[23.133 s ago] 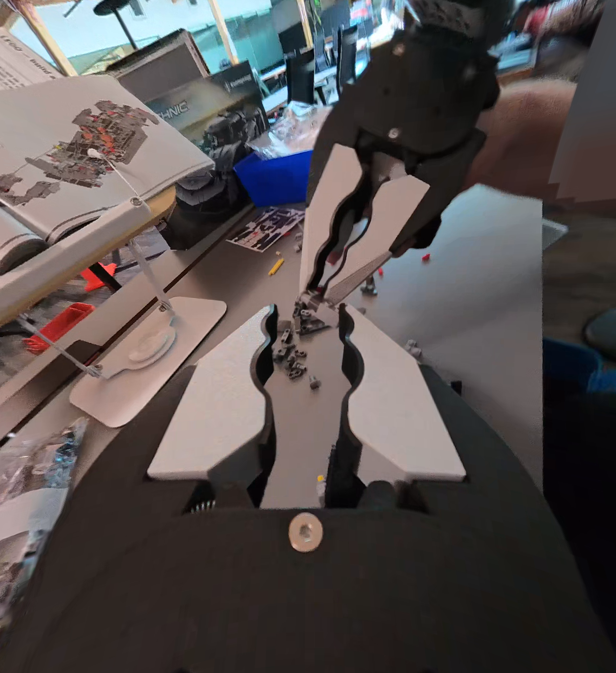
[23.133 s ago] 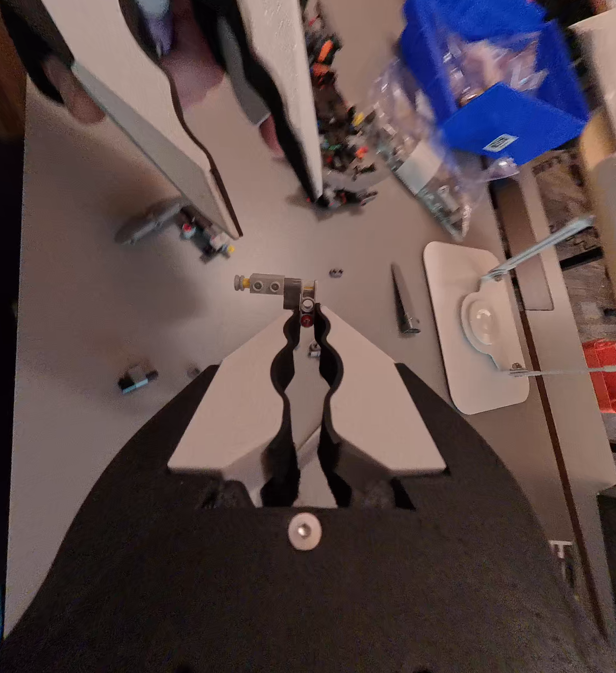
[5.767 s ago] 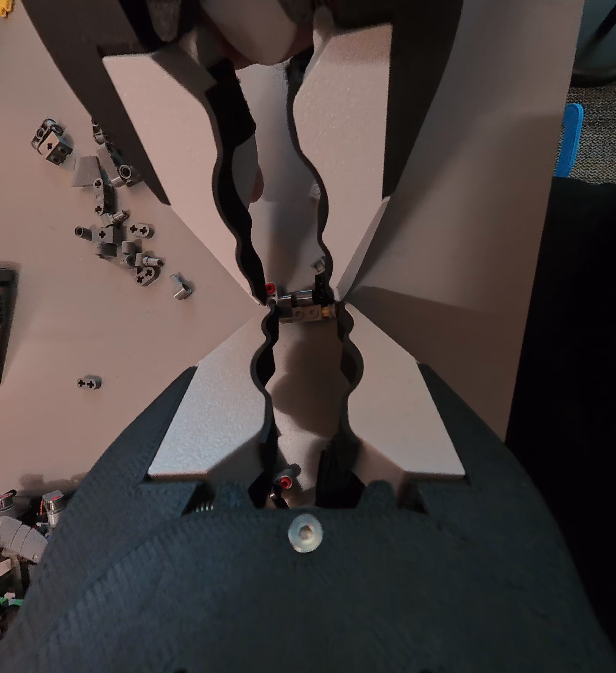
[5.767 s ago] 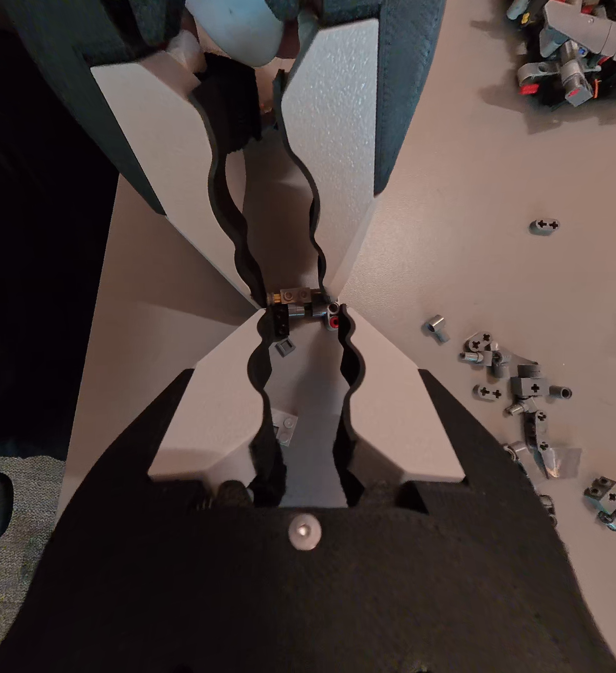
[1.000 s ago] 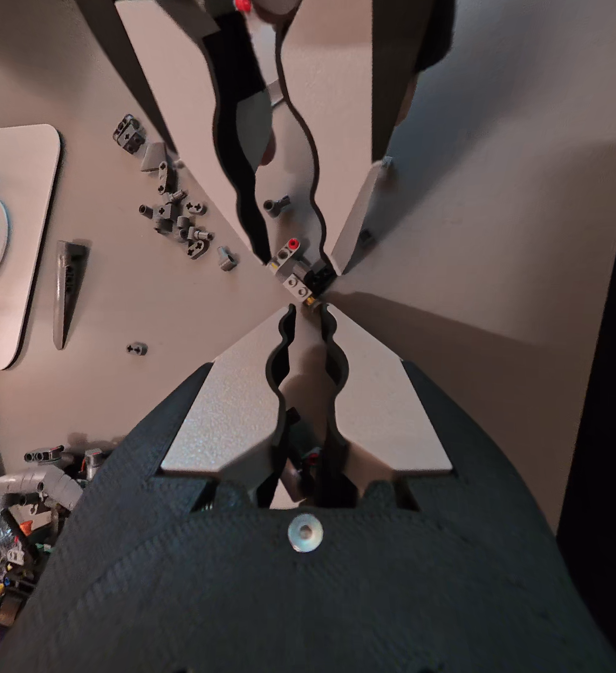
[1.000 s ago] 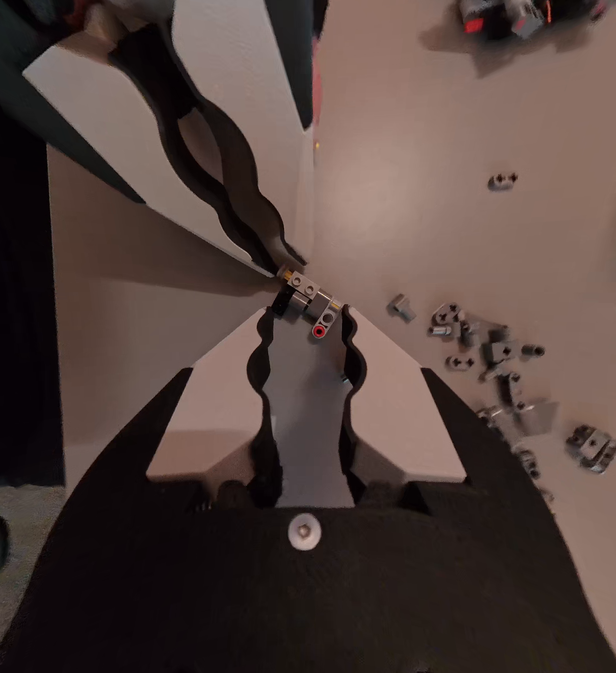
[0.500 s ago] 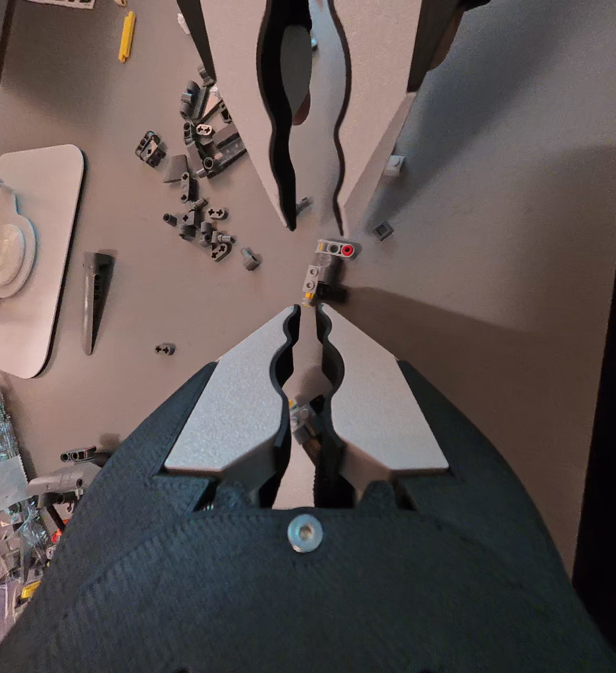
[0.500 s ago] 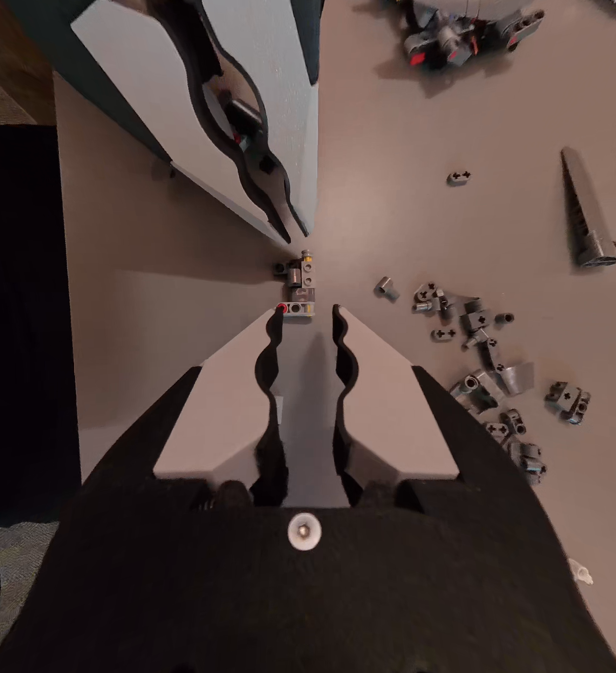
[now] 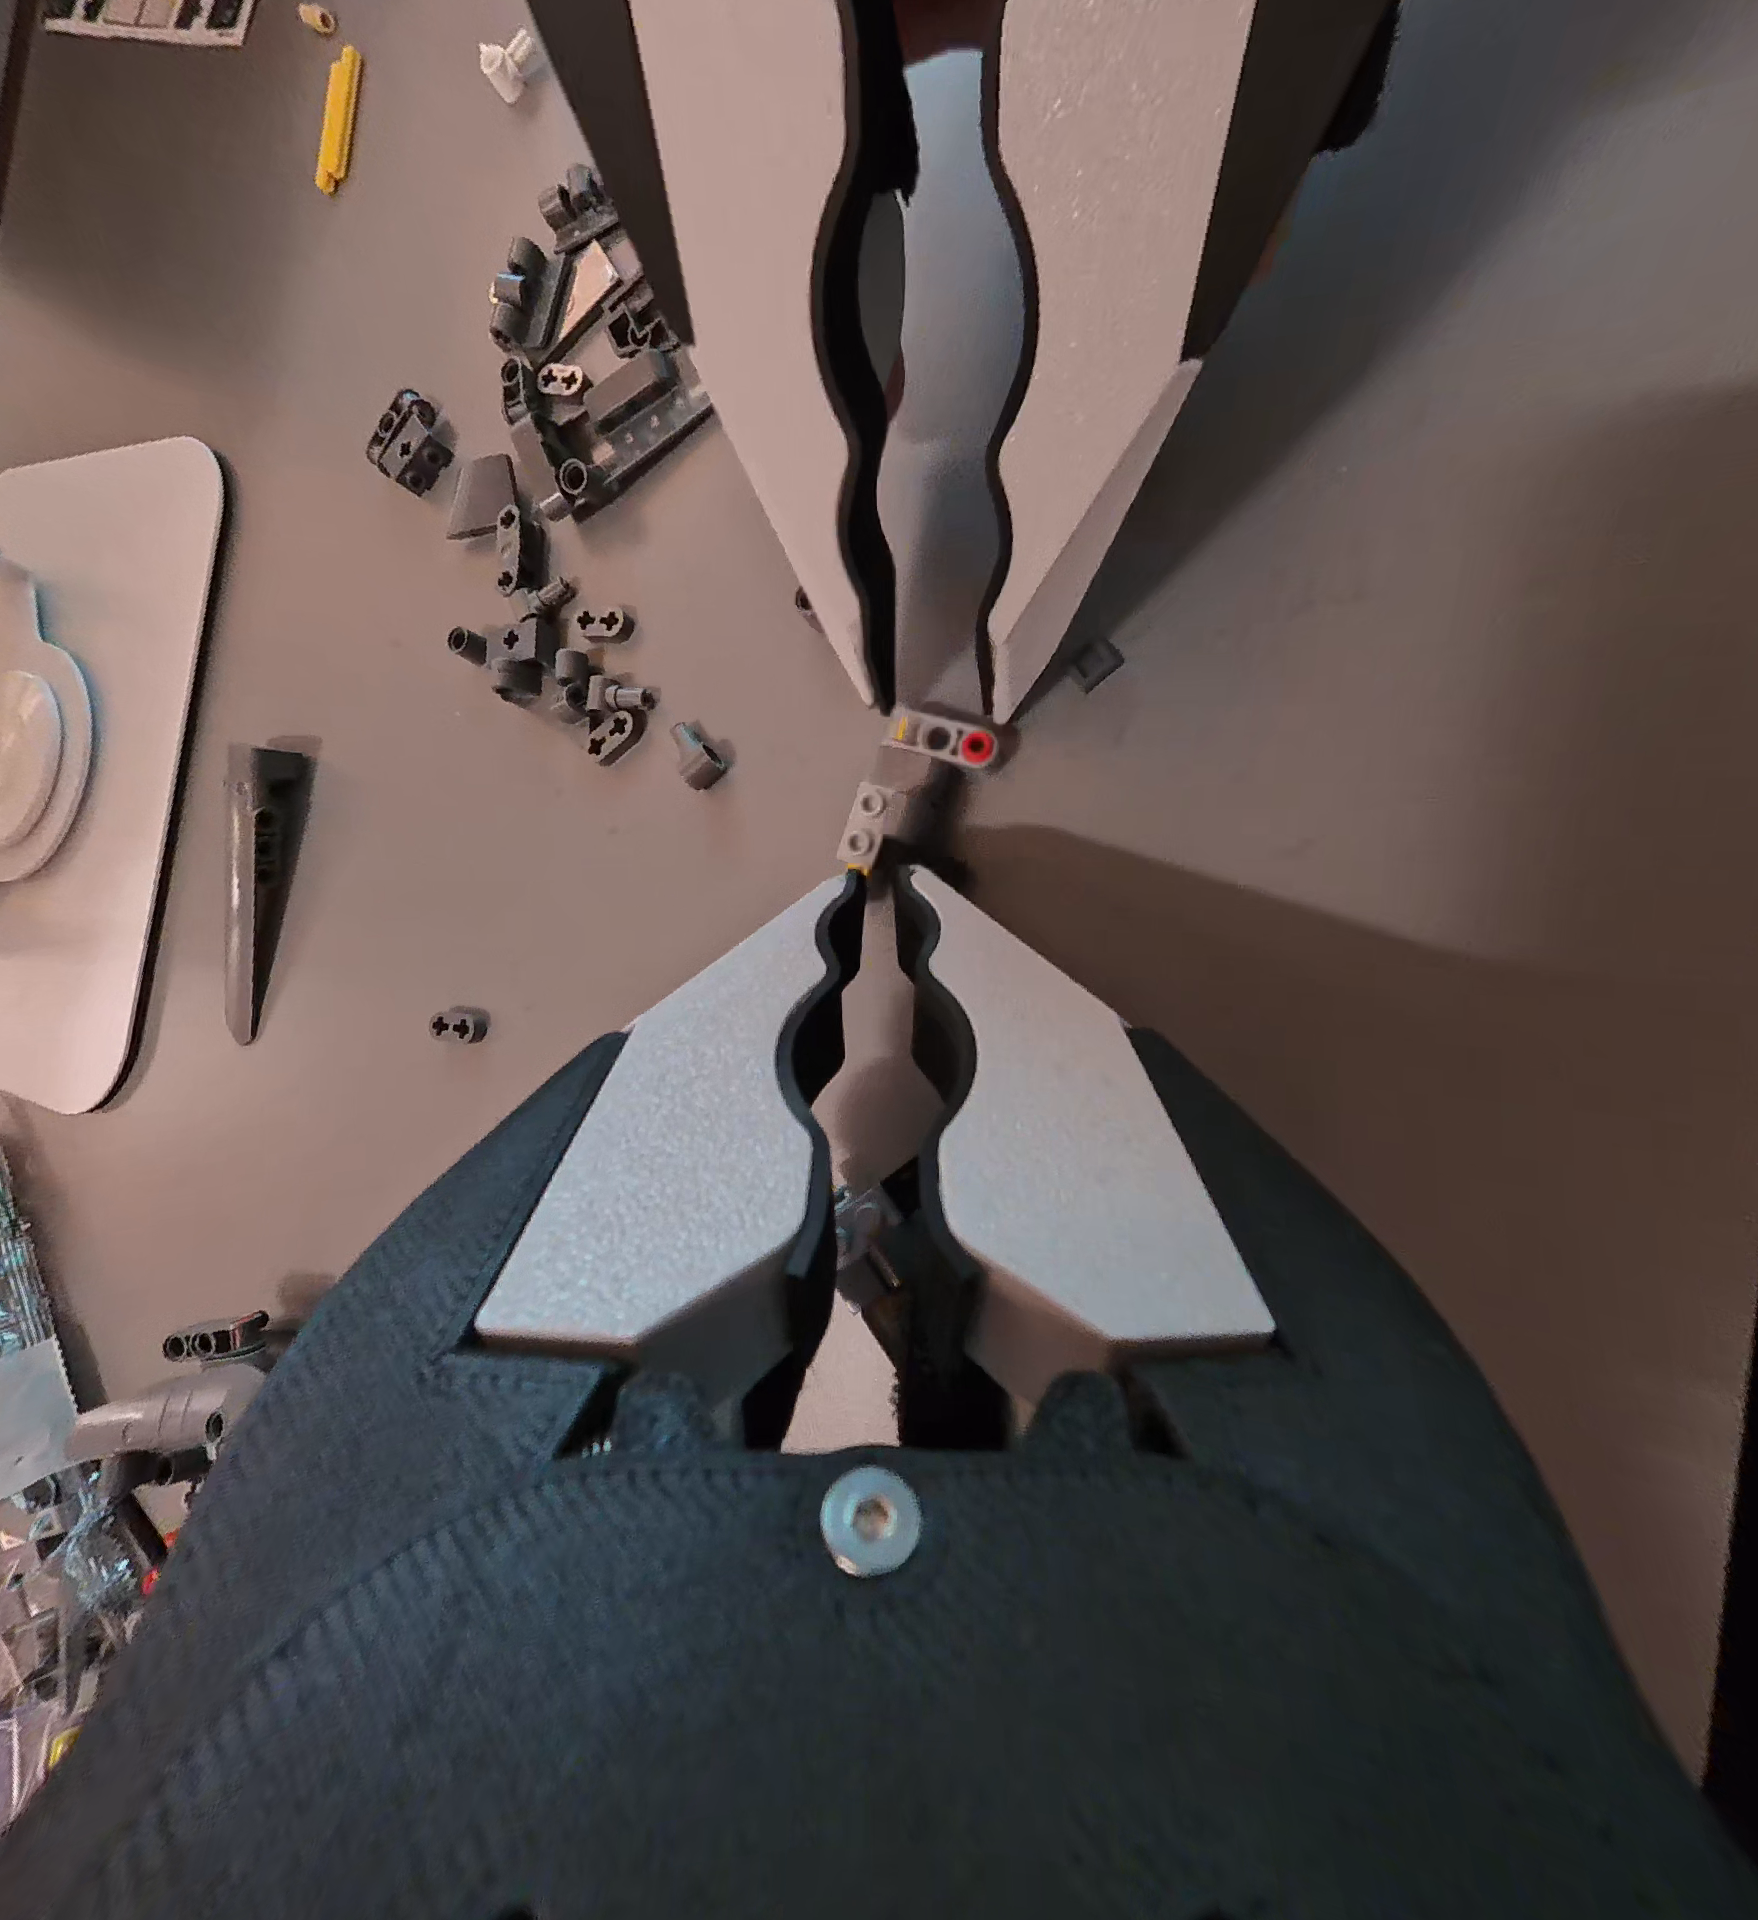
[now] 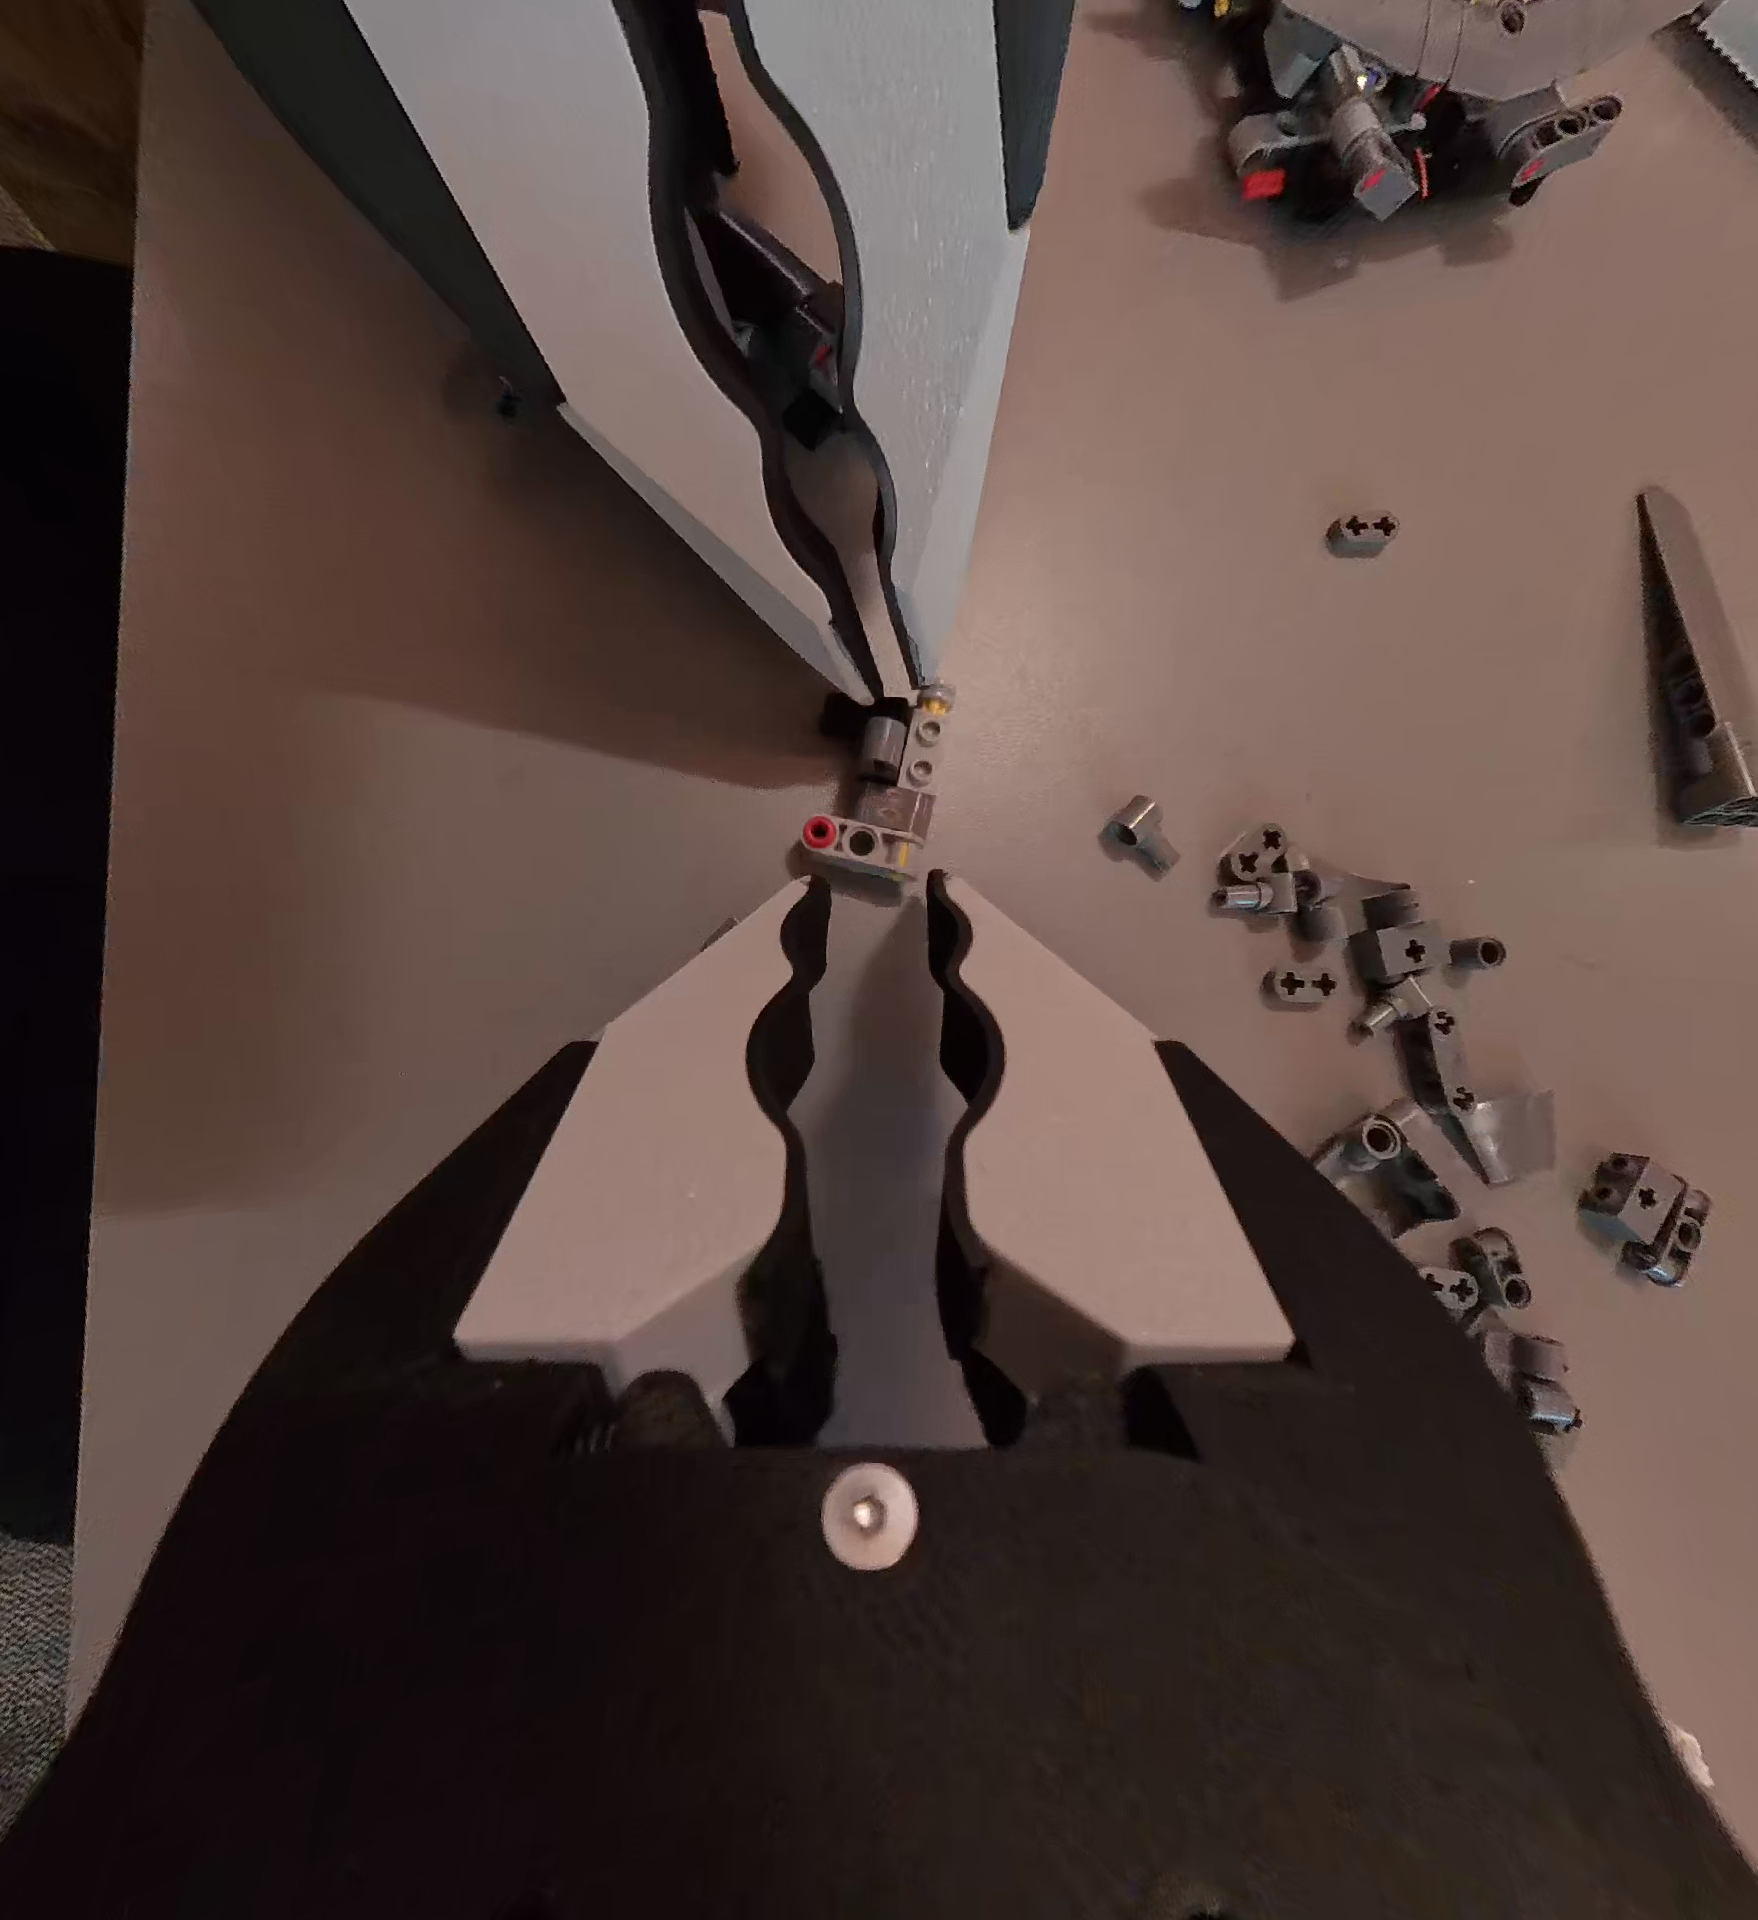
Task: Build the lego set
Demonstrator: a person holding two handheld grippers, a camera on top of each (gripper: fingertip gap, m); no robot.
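Jaws narrower, assembly (image 9: 911, 774) between grippers

On your table (image 9: 1426, 520), the two grippers face tip to tip with only the small grey brick assembly (image 9: 916, 774) lying between them. Beside that, a scatter of loose grey pieces (image 10: 1394, 997) blocks one side, with a dark tapered piece (image 10: 1696, 675) and a white flat base (image 9: 75, 748) further out. The other side, toward the table edge (image 10: 127, 727), lies bare and passable. A built model heap (image 10: 1426, 94) crowds the far corner.
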